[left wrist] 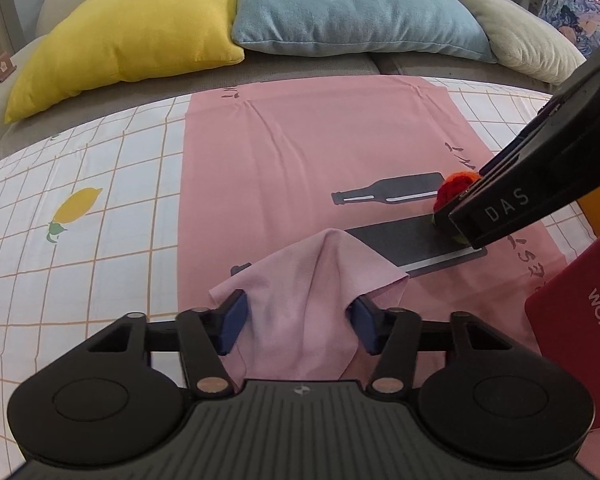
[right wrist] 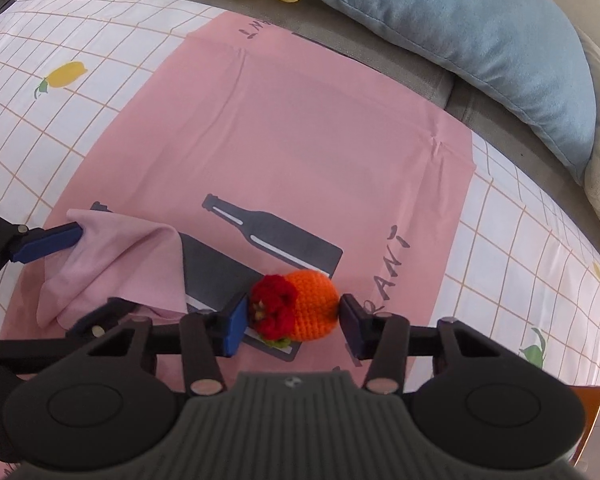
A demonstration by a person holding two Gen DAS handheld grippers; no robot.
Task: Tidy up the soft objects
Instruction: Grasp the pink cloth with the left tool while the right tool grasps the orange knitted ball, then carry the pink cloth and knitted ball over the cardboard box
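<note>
Risk here is mostly about weak grips on squishy stuff. Left tool has its blue pads pressed into a bunched-up light pink cloth, which tents up between them at the near edge of the pink printed mat. Right tool is clamped on a crocheted orange toy with a red flower top, sitting on the mat's dark bottle print, just right of the cloth.

What could go wrong:
- The cloth is only pinched through a fold, so on a lift the loose layers could slide out and it'd flop back down.
- The pads might be catching the mat underneath too (can't tell from here), which would drag the whole mat across the checked sheet.
- The toy is round and soft, and the right-hand pad only meets its tip, so it could squirt out sideways.
- The two tools are near each other, so swinging either one carelessly could knock the other.
</note>
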